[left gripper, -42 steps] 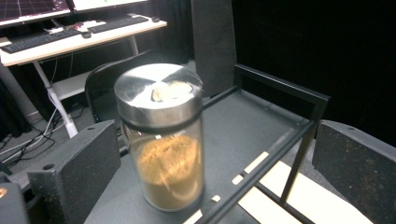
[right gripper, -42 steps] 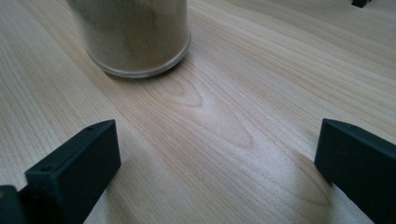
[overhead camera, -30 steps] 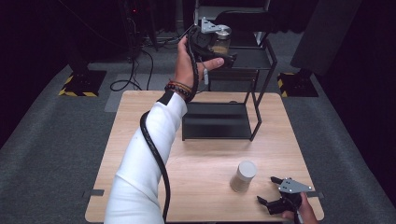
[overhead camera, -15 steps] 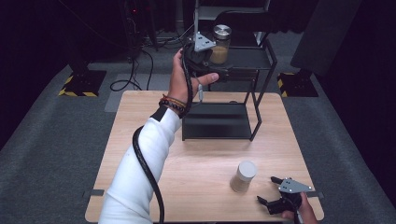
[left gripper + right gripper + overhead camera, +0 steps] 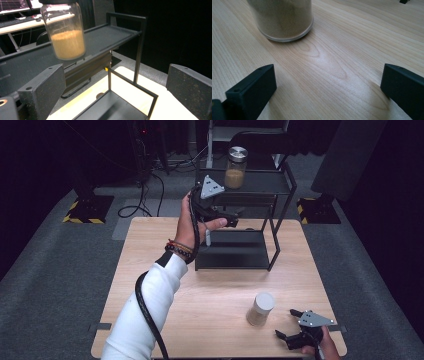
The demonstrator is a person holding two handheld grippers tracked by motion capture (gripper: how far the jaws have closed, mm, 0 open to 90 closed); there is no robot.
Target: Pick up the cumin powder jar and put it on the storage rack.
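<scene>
Near the top centre of the high view, a glass jar (image 5: 236, 167) of brown powder stands on the black shelf rack's (image 5: 280, 176) top tier. The left gripper (image 5: 231, 218), jaws spread and empty, hangs just below it. At lower right, the right gripper (image 5: 289, 324) rests spread on the desk (image 5: 210, 305) beside a white-lidded jar (image 5: 261, 309).

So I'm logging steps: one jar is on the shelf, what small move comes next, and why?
Probably ease the right gripper forward to straddle the white-lidded jar. Its jaws stand open and empty just short of that jar on the table, while the left gripper hangs open, apart from the shelved jar.

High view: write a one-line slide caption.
Jar stands on shelf; open left gripper below; second jar on table.
</scene>
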